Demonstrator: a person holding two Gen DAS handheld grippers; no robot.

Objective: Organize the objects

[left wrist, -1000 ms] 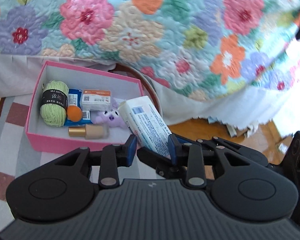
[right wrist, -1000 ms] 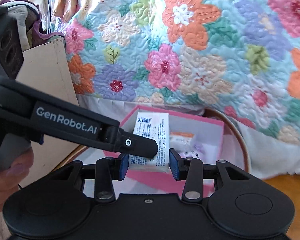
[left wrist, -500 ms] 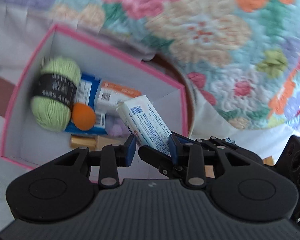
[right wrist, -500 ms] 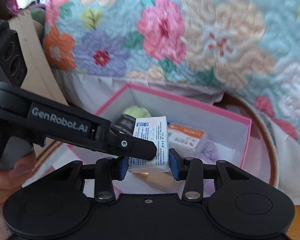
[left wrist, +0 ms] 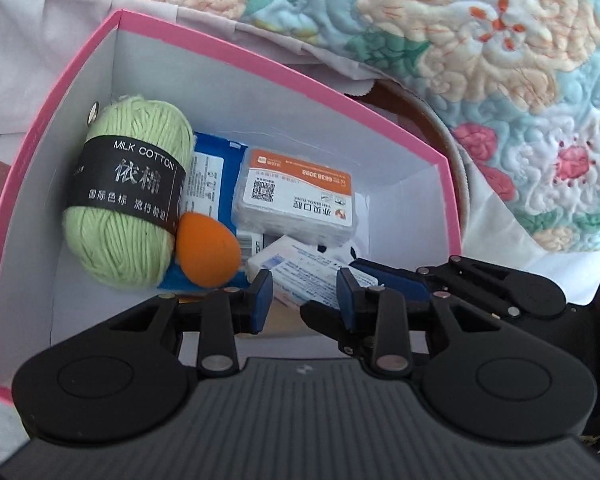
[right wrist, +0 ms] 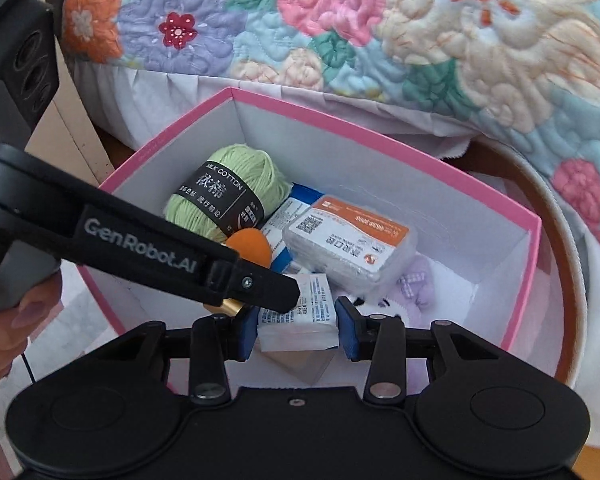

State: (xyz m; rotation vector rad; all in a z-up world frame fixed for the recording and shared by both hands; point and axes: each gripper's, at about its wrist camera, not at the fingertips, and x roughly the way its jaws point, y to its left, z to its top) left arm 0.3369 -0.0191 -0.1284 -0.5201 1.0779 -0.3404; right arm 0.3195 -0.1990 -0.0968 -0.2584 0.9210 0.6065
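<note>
A white printed packet [left wrist: 304, 276] [right wrist: 300, 320] hangs low inside the pink box [left wrist: 236, 56] [right wrist: 380, 128], over a purple plush [right wrist: 416, 284]. My right gripper [right wrist: 297, 332] is shut on its near end. My left gripper [left wrist: 305, 296] reaches in from the left and is shut on the same packet, its tip [right wrist: 288, 294] lying on the packet's top corner. The box also holds green yarn [left wrist: 128, 200], an orange sponge [left wrist: 206, 252], a clear case with an orange label [left wrist: 296, 204], a blue pack [left wrist: 208, 168] and a gold-capped bottle [right wrist: 230, 306].
The box sits in a round brown-rimmed basket [right wrist: 560, 240] against a bed with a floral quilt [left wrist: 460, 40] and white skirt. A person's hand [right wrist: 4, 320] holds the left gripper's handle. A cardboard panel [right wrist: 80, 120] stands at the left.
Both grippers have come down and forward with the packet, from above the box to inside it. The box fills much more of both views. Neither grip has changed.
</note>
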